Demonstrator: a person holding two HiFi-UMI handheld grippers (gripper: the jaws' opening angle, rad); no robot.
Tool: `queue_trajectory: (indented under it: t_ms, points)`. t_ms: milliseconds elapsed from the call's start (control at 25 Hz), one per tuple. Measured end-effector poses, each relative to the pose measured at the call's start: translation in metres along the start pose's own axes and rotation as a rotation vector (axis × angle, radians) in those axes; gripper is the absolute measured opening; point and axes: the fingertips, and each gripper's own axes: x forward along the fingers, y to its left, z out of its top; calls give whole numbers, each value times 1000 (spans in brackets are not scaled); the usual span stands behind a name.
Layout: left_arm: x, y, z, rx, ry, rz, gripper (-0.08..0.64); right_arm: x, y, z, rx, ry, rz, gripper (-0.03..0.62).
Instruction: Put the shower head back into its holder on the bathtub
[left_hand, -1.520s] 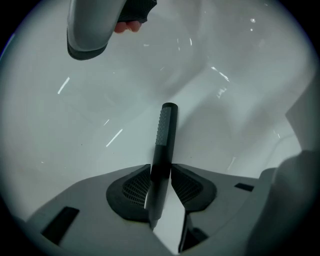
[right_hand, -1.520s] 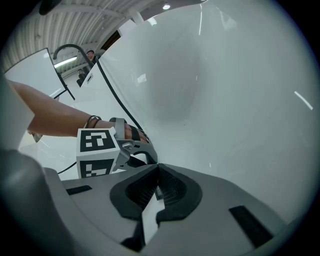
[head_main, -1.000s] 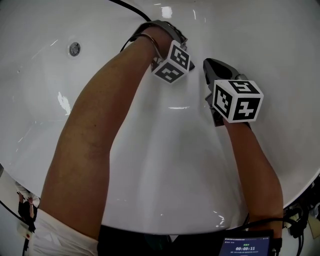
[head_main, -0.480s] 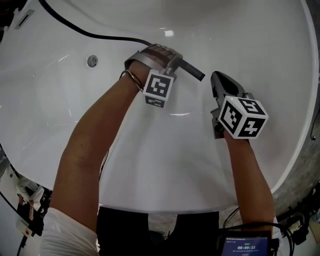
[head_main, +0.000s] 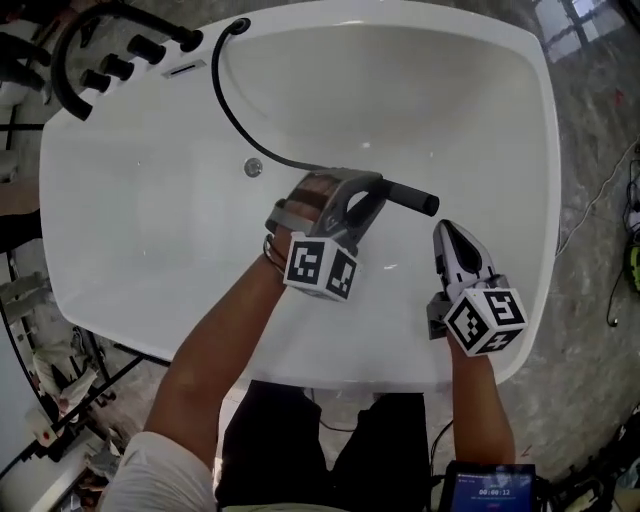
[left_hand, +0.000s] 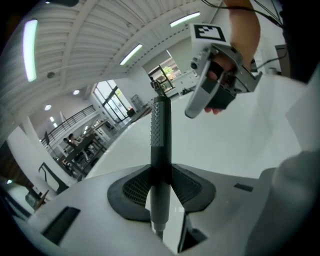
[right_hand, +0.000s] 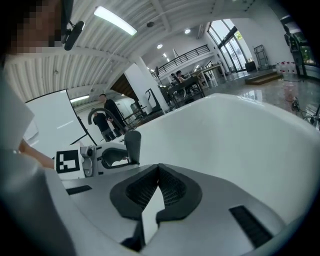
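My left arm comes in from the lower left, bare forearm crossing the near rim of the bathtub (head_main: 545, 150). The left gripper (head_main: 352, 198) hangs over the middle of the basin, pointing away from me and slanting down, with its marker cube (head_main: 320, 268) facing up at me. Its jaws have just been closing a little. They stand fairly wide and are clamped on the dark stem of the shower head (head_main: 405, 197). In the left gripper view the stem (left_hand: 161, 130) stands upright between the pads of the left gripper (left_hand: 160, 172), and its textured end rises well past the tips.

My right arm comes straight up from the lower right. The right gripper (head_main: 448, 240) sits just beside the free end of the shower head, apart from it, also angled down and away. Its jaws (right_hand: 157, 175) are closed tip to tip with nothing between them. From the left gripper view it (left_hand: 197, 102) shows up and to the right of the stem.

The black hose (head_main: 225, 110) curves from the far left corner across the tub wall to the left gripper, passing just beside the round metal drain fitting (head_main: 254, 167). Black tap fittings (head_main: 125, 60) sit on that far left corner, well apart from both grippers. I cannot tell which of them is the holder.

The basin spreads wide under and beyond both grippers. The right rim is near the right gripper, and past it lie stone floor (head_main: 600, 130) and loose cables (head_main: 610, 200).
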Motion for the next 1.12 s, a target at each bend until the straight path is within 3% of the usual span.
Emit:
queue_trajectory:
  t_ms: [320, 480, 680, 880, 1120]
  points:
    - [-166, 107, 83, -358, -116, 320, 130, -64, 84, 48, -59, -16, 87, 12]
    - [-251, 165, 118, -414, -172, 485, 130, -82, 122, 94, -77, -48, 137, 11]
    - [-344, 237, 153, -544, -259, 648, 130, -102, 168, 154, -99, -75, 191, 11]
    - [-424, 281, 172, -541, -317, 751, 130, -124, 218, 180, -119, -107, 222, 12]
    - [-440, 339, 217, -530, -401, 813, 129, -137, 226, 237, -145, -148, 238, 11]
